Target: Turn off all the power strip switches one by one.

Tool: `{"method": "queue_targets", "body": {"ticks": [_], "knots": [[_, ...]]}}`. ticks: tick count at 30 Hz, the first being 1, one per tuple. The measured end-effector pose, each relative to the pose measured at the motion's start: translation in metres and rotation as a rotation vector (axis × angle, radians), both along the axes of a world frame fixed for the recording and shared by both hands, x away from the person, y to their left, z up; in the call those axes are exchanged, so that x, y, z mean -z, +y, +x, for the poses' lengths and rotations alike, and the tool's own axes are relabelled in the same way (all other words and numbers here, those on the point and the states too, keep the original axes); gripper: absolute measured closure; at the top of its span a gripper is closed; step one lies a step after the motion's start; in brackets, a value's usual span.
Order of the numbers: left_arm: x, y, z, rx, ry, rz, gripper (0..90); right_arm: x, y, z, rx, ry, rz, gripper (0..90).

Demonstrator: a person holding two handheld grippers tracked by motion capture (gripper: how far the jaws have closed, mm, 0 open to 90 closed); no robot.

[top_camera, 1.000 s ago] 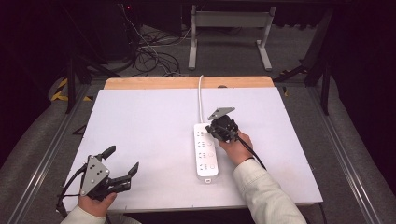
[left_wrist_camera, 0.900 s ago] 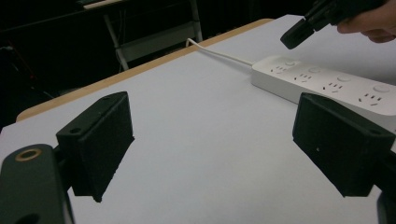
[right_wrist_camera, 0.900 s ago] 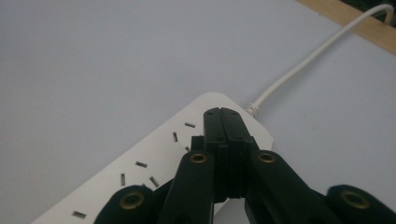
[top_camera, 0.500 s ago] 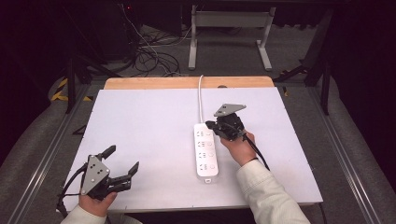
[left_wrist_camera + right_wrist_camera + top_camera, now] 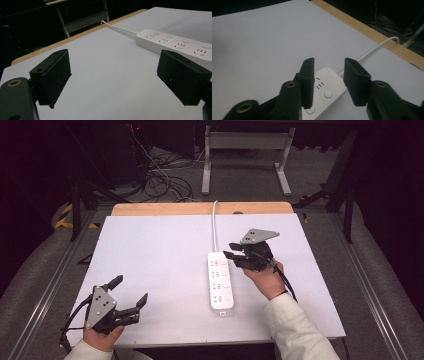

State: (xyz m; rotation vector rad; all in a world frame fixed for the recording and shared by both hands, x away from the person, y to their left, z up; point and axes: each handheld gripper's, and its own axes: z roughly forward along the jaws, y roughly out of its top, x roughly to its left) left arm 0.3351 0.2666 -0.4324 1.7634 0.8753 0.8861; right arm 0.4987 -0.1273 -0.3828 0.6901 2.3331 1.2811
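A white power strip [image 5: 220, 281] lies lengthwise at the middle of the white table [image 5: 150, 245], and its cable [image 5: 215, 222] runs off over the far edge. My right gripper [image 5: 232, 256] hovers at the strip's far end, pointing left; its jaws stand a little apart with nothing between them. From the right gripper view, the right gripper [image 5: 329, 62] is just above the power strip [image 5: 324, 90], near where the cable [image 5: 374, 48] enters it. My left gripper [image 5: 130, 291] rests at the near left corner, open wide and empty. In the left gripper view, the left gripper [image 5: 117, 75] faces bare table, with the power strip [image 5: 175, 43] off to the right.
A wooden strip [image 5: 200, 209] edges the table's far side. Beyond it on the dark floor lie tangled cables [image 5: 160, 175] and a metal stand [image 5: 245, 150]. Metal rails [image 5: 45, 310] run along both sides of the table.
The right gripper has drifted slightly right and lifted at the strip's far end, its grey plate tilting up. The left gripper and the strip have stayed put.
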Motion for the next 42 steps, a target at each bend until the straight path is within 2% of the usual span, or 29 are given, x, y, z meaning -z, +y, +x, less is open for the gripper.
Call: {"method": "queue_targets", "body": {"ticks": [4, 6, 13, 20, 22, 29, 33, 38, 40, 42], "knots": [[-0.001, 0.000, 0.000, -0.004, -0.003, -0.002, 12.5, -0.007, -0.013, -0.010, 0.010, -0.034, 0.030, 39.8], [0.000, 0.001, 0.000, -0.006, -0.002, -0.002, 12.5, -0.009, -0.021, -0.014, 0.008, -0.031, 0.054, 34.3], [0.000, 0.003, 0.000, -0.008, 0.003, -0.006, 12.5, -0.006, -0.041, -0.029, 0.004, -0.013, 0.070, 26.5], [-0.001, 0.004, -0.001, -0.004, 0.012, -0.019, 12.5, 0.001, -0.064, -0.042, 0.011, 0.009, 0.124, 10.4], [-0.001, 0.003, -0.001, 0.000, 0.015, -0.020, 12.4, 0.004, -0.071, -0.045, 0.010, 0.016, 0.131, 8.7], [0.000, 0.005, -0.004, 0.012, 0.016, -0.012, 12.1, 0.019, -0.095, -0.059, 0.002, -0.006, 0.153, 4.1], [0.001, 0.007, -0.005, 0.010, 0.014, -0.017, 12.0, 0.030, -0.104, -0.067, 0.000, -0.008, 0.139, 3.8], [0.002, 0.008, -0.007, 0.016, 0.012, -0.001, 11.6, 0.046, -0.117, -0.071, 0.034, 0.022, 0.146, 0.4], [0.002, 0.009, -0.009, 0.021, 0.014, 0.005, 11.2, 0.053, -0.122, -0.072, 0.054, 0.062, 0.147, 0.1], [0.003, 0.010, -0.010, 0.023, 0.019, 0.002, 11.0, 0.059, -0.125, -0.073, 0.064, 0.083, 0.149, 0.1]]}}
